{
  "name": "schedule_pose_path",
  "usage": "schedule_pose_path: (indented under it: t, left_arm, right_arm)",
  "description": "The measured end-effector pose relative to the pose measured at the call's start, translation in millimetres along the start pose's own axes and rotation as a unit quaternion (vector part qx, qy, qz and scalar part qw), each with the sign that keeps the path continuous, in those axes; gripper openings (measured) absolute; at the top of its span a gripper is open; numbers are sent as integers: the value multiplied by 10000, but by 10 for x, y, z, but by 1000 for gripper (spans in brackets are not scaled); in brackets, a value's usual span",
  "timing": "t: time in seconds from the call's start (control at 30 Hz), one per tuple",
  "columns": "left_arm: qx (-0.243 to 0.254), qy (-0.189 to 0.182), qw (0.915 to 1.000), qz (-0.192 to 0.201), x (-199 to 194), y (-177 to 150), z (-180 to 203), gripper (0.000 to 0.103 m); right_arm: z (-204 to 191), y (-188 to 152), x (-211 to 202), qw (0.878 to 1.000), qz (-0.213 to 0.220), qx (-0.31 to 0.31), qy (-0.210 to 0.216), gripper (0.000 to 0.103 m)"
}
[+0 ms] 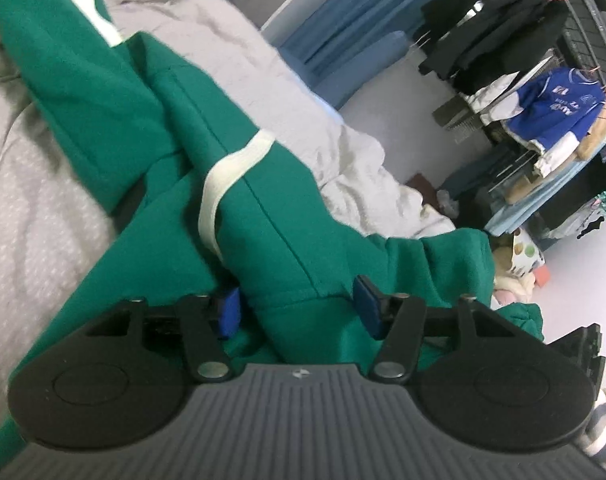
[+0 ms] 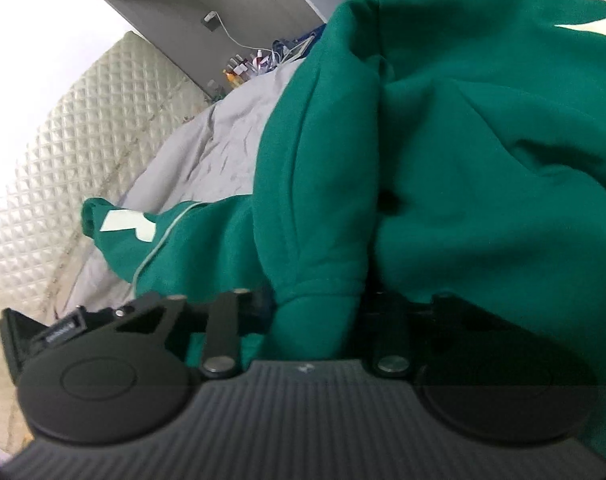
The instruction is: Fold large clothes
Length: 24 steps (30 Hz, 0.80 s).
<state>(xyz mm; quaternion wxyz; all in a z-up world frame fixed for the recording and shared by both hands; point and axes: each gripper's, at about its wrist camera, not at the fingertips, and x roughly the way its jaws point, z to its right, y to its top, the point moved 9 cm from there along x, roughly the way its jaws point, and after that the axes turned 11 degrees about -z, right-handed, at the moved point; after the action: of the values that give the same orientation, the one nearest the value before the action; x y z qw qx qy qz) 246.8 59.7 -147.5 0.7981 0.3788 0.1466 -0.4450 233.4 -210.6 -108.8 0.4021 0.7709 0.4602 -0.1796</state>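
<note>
Green garment [image 1: 263,208]; clothes rack [image 1: 543,120] only in left view.

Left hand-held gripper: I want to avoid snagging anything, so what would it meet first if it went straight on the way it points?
Probably the green garment: a fold of it already sits between the left hand-held gripper pads, with its white band next along that line. Depth is unclear.
</note>
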Motion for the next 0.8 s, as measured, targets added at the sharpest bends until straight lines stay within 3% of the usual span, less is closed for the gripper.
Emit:
schedule_pose_path:
  t: [0.07, 0.13, 0.27, 0.43, 0.53, 0.67, 0.8]
  left_arm:
    - [69, -42, 9998, 203, -37, 33, 25, 27]
    - [247, -189, 9980, 558, -169, 104, 121, 24]
    - [343, -333, 9950, 875, -408, 233, 271, 23]
    - [347, -684, 9903, 1157, -692, 528, 495, 23]
    - [521, -732, 9887, 1202, -722, 897, 761, 23]
    - [708, -531, 9902, 1078, -512, 1461, 983, 23]
    - [861, -185, 9917, 936, 11, 1952, 1047, 24]
  right_arm:
    - [5, 17, -17, 10000, 53, -17, 26, 17]
    - [-23, 27, -84, 9998, 171, -99, 103, 14]
    - [-231, 135, -344, 9968, 543, -392, 429, 13]
    - [-653, 504, -793, 9869, 1004, -1189, 425, 13]
    - [-840, 861, -957, 9786, 1294, -1577, 250, 13]
    - [-731, 1406, -937, 9811, 1437, -1292, 137, 13]
    - [-496, 1915, -537, 9842, 1405, -1072, -108, 13]
